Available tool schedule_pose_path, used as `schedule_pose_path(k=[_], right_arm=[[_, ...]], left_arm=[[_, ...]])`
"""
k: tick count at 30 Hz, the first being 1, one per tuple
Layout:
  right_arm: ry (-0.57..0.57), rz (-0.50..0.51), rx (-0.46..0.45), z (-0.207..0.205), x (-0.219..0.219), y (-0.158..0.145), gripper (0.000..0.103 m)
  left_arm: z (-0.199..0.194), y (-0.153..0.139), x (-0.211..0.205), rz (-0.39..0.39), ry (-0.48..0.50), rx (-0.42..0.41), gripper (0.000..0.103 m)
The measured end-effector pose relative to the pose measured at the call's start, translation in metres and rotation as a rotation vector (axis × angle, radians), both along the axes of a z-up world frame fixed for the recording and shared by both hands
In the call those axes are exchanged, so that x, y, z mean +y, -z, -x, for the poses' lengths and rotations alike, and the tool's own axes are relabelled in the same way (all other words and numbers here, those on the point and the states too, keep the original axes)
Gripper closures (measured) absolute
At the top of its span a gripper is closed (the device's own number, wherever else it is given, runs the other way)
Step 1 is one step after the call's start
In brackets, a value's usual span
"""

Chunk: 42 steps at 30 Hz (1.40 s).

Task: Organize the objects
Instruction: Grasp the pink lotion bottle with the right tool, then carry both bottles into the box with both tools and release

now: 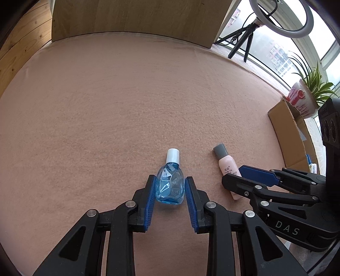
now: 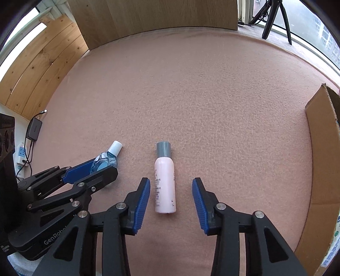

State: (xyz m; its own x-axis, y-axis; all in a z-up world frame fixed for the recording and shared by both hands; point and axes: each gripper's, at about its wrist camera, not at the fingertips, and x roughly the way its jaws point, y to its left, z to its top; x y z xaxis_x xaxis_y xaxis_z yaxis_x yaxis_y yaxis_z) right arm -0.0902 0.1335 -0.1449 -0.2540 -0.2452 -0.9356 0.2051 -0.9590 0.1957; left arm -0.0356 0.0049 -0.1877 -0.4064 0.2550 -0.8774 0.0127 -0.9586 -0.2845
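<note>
A small clear blue bottle [image 1: 170, 186] with a white cap lies on the pink felt table [image 1: 106, 106]. My left gripper [image 1: 170, 178] is shut on it, both blue pads pressing its sides. To its right lies a pale pink bottle [image 2: 164, 182] with a grey cap, flat and cap pointing away. My right gripper [image 2: 171, 180] straddles it, open, with a gap between each pad and the bottle. In the right wrist view the left gripper [image 2: 105, 167] and blue bottle [image 2: 104, 161] show at the left. The left wrist view has the right gripper [image 1: 231, 176] over the pink bottle [image 1: 226, 163].
An open cardboard box [image 2: 320, 148] stands at the table's right edge. A potted plant [image 1: 299, 99] and a ring-light tripod [image 1: 240, 40] are by the window. A wooden board [image 1: 138, 17] backs the table. A charger [image 2: 34, 128] lies off the left edge.
</note>
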Motion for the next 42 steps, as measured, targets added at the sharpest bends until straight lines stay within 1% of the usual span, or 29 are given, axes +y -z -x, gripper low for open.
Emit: schedule_pose_path(k=[2,3,4,5,10,11,14,21,23,25,29,33,36,38,40,42], right_arm=[[-0.002,-0.008,-0.003,0.001,0.0,0.003,0.073],[-0.004,-0.015,0.006,0.001,-0.001,0.003,0.077],[-0.008,-0.021,0.009,0.001,-0.001,0.003,0.083],[-0.01,-0.023,0.01,0.001,-0.001,0.002,0.085],[0.012,-0.005,0.024,-0.001,0.009,-0.002,0.085],[0.016,-0.003,0.03,-0.002,0.012,-0.004,0.085],[0.029,0.007,0.044,-0.006,0.022,-0.01,0.085],[0.088,0.036,0.083,-0.015,0.052,-0.03,0.085],[0.105,0.044,0.098,-0.019,0.062,-0.037,0.085],[0.122,0.045,0.11,-0.021,0.073,-0.043,0.085],[0.158,0.058,0.123,-0.026,0.093,-0.052,0.085],[0.18,0.074,0.148,-0.03,0.105,-0.062,0.085],[0.197,0.082,0.17,-0.033,0.114,-0.07,0.085],[0.211,0.084,0.183,-0.035,0.121,-0.075,0.085],[0.226,0.084,0.195,-0.038,0.129,-0.08,0.085],[0.243,0.084,0.201,-0.04,0.138,-0.082,0.085]], left_arm=[[0.0,0.0,-0.002,-0.009,-0.006,-0.003,0.074],[0.001,0.001,-0.002,-0.018,-0.011,-0.006,0.074],[0.002,0.001,-0.002,-0.029,-0.017,-0.01,0.074],[0.003,0.001,-0.003,-0.039,-0.021,-0.013,0.074],[0.005,-0.001,-0.006,-0.067,-0.031,-0.016,0.074],[0.005,-0.003,-0.006,-0.069,-0.032,-0.015,0.076],[0.006,-0.009,-0.004,-0.072,-0.031,-0.005,0.077],[0.015,-0.022,0.008,-0.069,-0.015,0.021,0.077],[0.016,-0.026,0.015,-0.037,0.003,0.032,0.077],[0.02,-0.024,0.021,-0.008,0.009,0.031,0.077],[0.023,-0.015,0.023,-0.032,-0.006,0.006,0.078],[0.024,-0.027,0.03,-0.038,0.007,0.035,0.078],[0.026,-0.041,0.038,-0.05,0.021,0.065,0.084],[0.028,-0.049,0.046,-0.046,0.039,0.086,0.084],[0.032,-0.05,0.055,-0.03,0.054,0.096,0.084],[0.035,-0.047,0.059,-0.044,0.052,0.083,0.084]])
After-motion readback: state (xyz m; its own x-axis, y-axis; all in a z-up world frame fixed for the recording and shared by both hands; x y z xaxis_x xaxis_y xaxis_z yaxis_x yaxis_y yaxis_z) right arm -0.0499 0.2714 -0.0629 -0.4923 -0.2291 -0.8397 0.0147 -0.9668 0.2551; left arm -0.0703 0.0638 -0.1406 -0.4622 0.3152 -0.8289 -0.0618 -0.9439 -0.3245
